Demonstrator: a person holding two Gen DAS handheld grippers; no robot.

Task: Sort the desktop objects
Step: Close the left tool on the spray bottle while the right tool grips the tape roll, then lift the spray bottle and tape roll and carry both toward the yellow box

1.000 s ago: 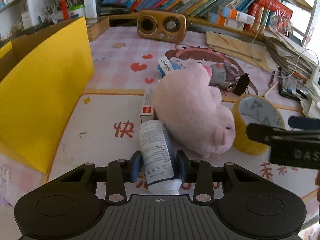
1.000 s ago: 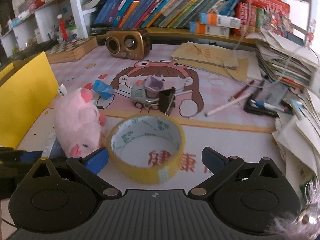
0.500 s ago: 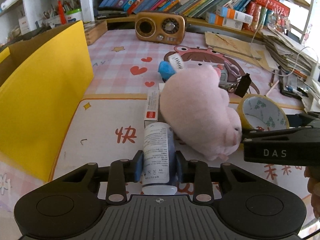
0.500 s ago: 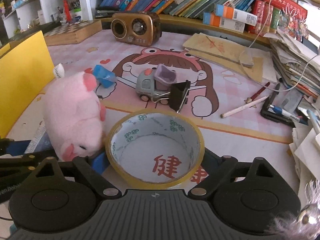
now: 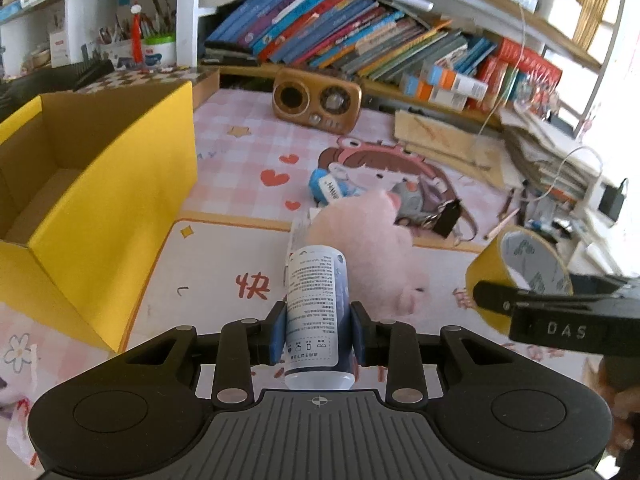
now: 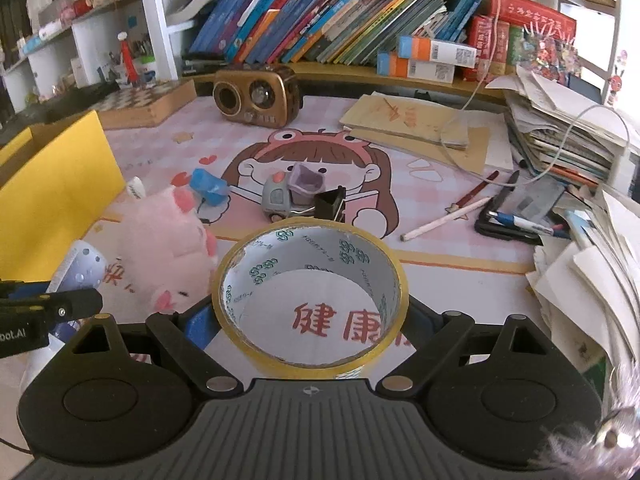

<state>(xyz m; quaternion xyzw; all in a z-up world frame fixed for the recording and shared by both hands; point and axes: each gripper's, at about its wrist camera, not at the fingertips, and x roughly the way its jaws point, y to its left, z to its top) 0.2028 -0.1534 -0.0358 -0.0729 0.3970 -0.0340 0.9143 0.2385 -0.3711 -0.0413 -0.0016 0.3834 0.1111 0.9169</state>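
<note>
My left gripper (image 5: 318,320) is shut on a white bottle (image 5: 316,304) with a dark blue label, held off the mat with its cap toward the camera. My right gripper (image 6: 308,316) is shut on a roll of yellow tape (image 6: 280,252), its blue pads pressing the roll's outer sides. In the left wrist view the tape roll (image 5: 520,260) hangs tilted at the right, above the mat. A pink plush pig (image 5: 360,248) lies between the two grippers. An open yellow cardboard box (image 5: 112,200) stands at the left.
On the cartoon mat beyond the pig lie a blue packet (image 6: 208,186), a grey toy truck (image 6: 280,196) and a black binder clip (image 6: 330,204). A brown radio (image 6: 256,98) stands at the back. Pens (image 6: 448,218) and stacked papers (image 6: 572,140) crowd the right side.
The left gripper has risen with the bottle, which now hangs off the mat. The right gripper's jaws closed onto the tape roll and lifted it.
</note>
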